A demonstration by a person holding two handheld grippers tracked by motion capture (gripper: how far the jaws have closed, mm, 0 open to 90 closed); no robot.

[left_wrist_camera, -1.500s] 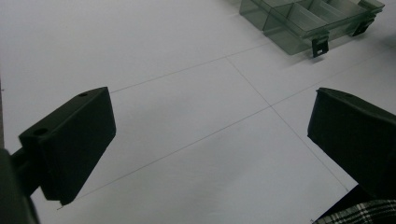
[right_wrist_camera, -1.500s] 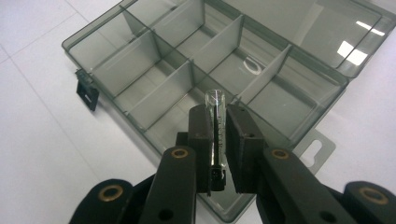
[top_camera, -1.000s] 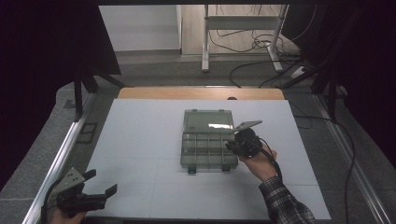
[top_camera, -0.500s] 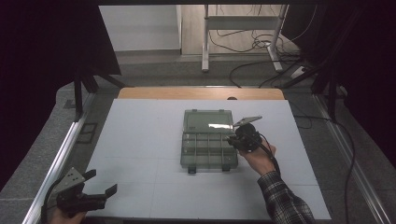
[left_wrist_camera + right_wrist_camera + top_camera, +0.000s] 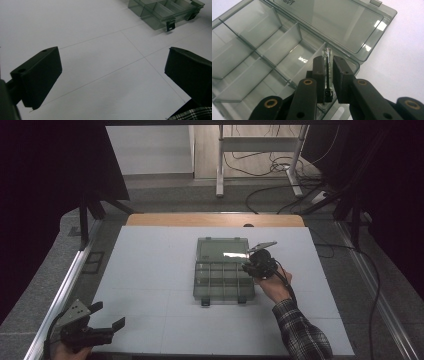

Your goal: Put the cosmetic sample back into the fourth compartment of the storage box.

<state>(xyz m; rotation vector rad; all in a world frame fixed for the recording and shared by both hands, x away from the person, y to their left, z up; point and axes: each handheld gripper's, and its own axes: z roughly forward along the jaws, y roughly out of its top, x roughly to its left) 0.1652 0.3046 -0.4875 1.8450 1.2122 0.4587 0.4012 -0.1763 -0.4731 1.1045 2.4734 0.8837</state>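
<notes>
Item: glass vial (image 5: 327, 53), right gripper (image 5: 328, 68) fingers pinching it; lowering upright into organizer box (image 5: 274, 45) corner compartment advised; left gripper (image 5: 112, 75) fingers spread.

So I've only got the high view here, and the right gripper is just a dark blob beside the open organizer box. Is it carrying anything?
Observer: Yes. The right gripper is shut on a small clear glass tube, seen in the right gripper view.
Operator: Where is the tube relative to the box?
Observer: Its top end pokes out past the jaws, over a compartment at the hinge side of the organizer box.
Operator: Anything already in the compartments?
Observer: Those in the right gripper view look empty.
Operator: And the left gripper?
Observer: The left gripper is open, with bare white table between its jaws.
</notes>
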